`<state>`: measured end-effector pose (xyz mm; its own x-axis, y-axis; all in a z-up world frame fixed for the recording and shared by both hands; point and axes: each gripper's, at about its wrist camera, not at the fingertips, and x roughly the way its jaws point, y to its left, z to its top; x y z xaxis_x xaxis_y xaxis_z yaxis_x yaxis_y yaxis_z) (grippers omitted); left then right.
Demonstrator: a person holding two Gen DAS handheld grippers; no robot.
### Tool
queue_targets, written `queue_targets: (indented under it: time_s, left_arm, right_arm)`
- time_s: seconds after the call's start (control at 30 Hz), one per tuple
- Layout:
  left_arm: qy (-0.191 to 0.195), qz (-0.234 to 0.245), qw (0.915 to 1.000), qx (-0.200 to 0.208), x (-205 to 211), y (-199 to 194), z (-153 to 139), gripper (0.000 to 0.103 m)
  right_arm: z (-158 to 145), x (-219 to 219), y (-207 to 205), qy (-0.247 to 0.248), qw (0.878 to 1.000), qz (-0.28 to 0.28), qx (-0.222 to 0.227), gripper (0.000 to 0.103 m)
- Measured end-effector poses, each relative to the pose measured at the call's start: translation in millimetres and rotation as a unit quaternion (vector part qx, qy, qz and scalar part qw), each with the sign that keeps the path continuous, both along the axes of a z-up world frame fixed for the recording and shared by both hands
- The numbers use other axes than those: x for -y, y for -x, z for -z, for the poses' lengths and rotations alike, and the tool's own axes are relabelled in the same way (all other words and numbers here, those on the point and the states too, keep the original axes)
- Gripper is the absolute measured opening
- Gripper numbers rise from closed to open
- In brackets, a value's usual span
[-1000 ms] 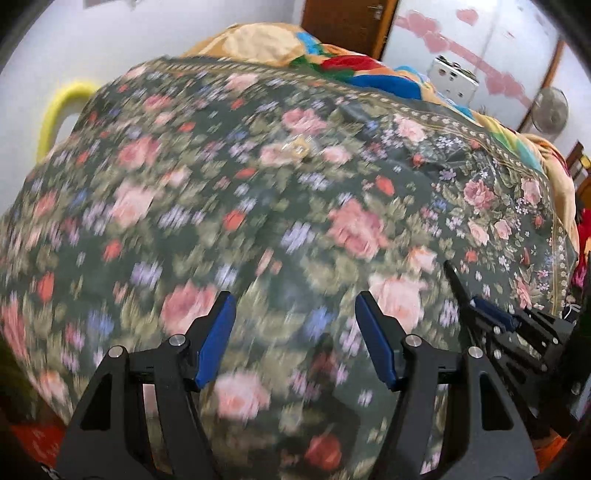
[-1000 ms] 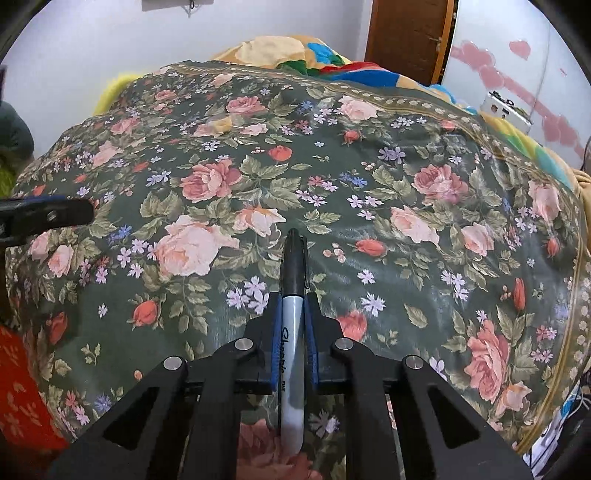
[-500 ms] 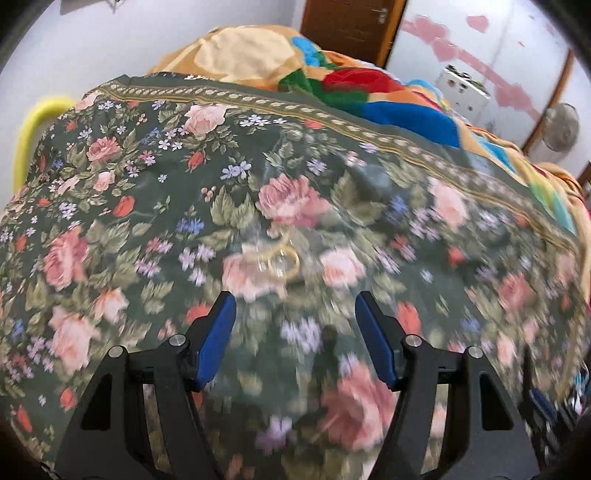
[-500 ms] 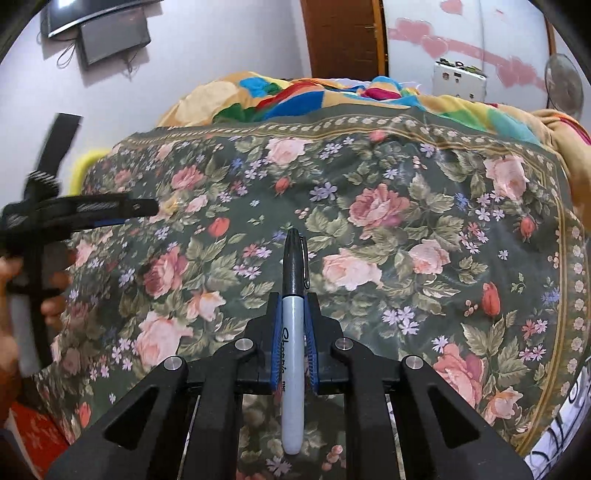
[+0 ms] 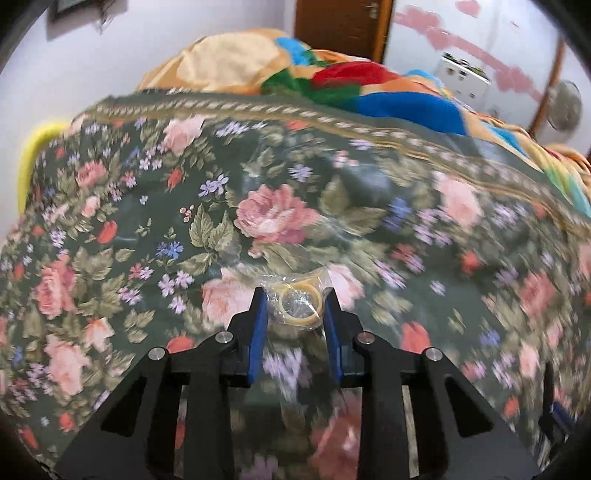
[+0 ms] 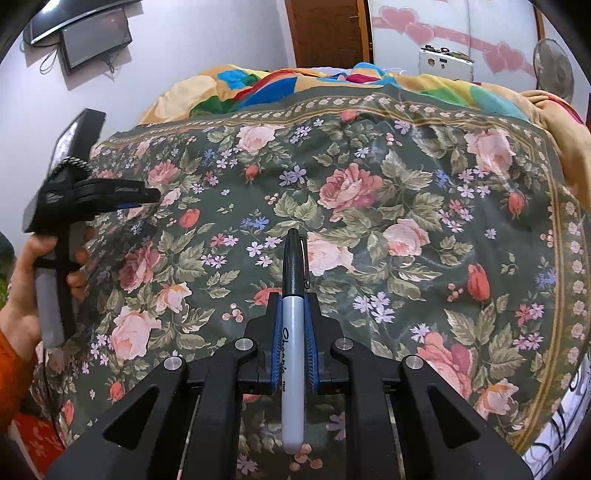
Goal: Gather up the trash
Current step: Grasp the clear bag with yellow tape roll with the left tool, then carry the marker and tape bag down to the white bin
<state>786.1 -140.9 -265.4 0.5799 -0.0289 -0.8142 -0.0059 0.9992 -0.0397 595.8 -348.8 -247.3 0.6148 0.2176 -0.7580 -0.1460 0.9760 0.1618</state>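
Note:
A small clear plastic bag [image 5: 297, 306] with yellowish rubber bands inside lies on the floral bedspread [image 5: 147, 221]. My left gripper [image 5: 295, 295] is over it, jaws closing, and the blue pads [image 5: 258, 325] touch the bag on both sides. In the right wrist view the left gripper [image 6: 147, 194] shows from the side at the bed's left edge, held by a hand [image 6: 22, 295]. My right gripper [image 6: 293, 295] is shut on a grey marker with a black cap [image 6: 293, 266], which points forward above the bedspread [image 6: 406, 258].
A colourful patchwork blanket [image 5: 369, 85] is bunched at the bed's far end. A yellow curved object [image 5: 33, 155] sits by the left edge. Behind are a brown door [image 6: 328, 33], a wall screen [image 6: 96, 40], a white box [image 6: 445, 62] and a fan [image 6: 554, 70].
My left gripper travelled across the bed to the bag, and its jaws narrowed from wide open to touching the bag. My right gripper shifted and rolled, still holding the marker.

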Motion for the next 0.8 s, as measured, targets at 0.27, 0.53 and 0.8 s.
queue_targets:
  time_s: [0.27,0.53,0.8]
  left_arm:
    - [-0.014,0.061,0.9979,0.014,11.4,90.6,-71.6,0.028]
    - [-0.003,0.058,0.9970,0.051,-7.2,192.2,-148.1,0.028]
    - [0.011,0.020,0.9960,0.086,-54.8,297.7,-194.2,0.028]
  right_arm:
    - [-45.3,-5.1,26.1,-0.010,1.000,-0.012,0.004,0.011]
    - [-105.5,-23.7,78.8,-0.020,0.999,-0.035,0.020,0.011]
    - [-167.7,-62.2,137.8,-0.011,0.995,-0.075,0.061,0.011]
